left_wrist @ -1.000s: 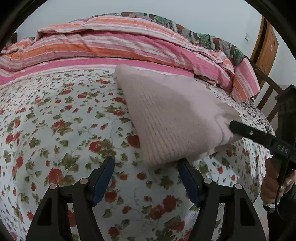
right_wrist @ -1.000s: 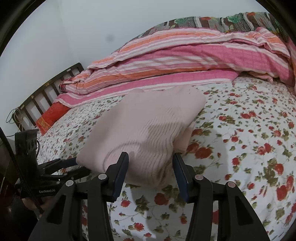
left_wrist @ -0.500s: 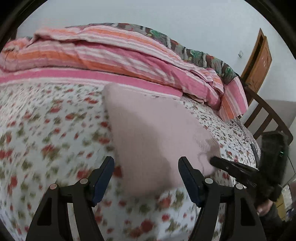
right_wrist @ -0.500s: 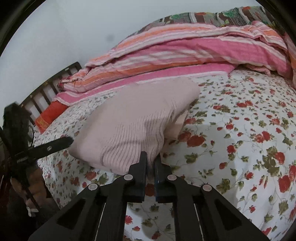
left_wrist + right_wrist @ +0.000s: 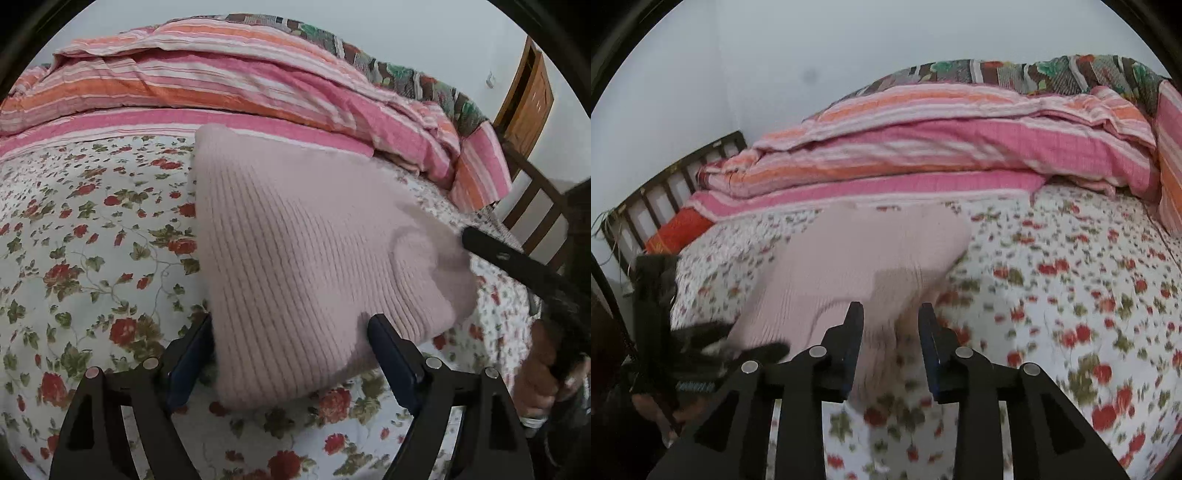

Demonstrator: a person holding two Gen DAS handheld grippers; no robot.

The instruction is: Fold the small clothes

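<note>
A folded pale pink ribbed sweater (image 5: 303,240) lies on the floral bedsheet (image 5: 92,240). My left gripper (image 5: 291,332) has its jaws wide and still opening. The sweater's near corner sits between them, and the fingers only flank it. In the right wrist view the sweater (image 5: 857,258) is blurred by motion. My right gripper (image 5: 890,317) is at its near edge, jaws opening, with fabric in the gap between pads that have come off it. One black finger (image 5: 495,253) of the right gripper shows at the sweater's right corner, a hand (image 5: 539,373) behind it.
A bunched pink and orange striped quilt (image 5: 221,85) lies along the far side of the bed. Wooden bed rails (image 5: 535,199) and a wooden door (image 5: 528,107) stand at the right. A slatted bed end (image 5: 665,192) and an orange cushion (image 5: 679,229) are at the left.
The right gripper closed on the sweater's near edge, then parted again. The left gripper moved in over the sweater's corner and its jaws widened.
</note>
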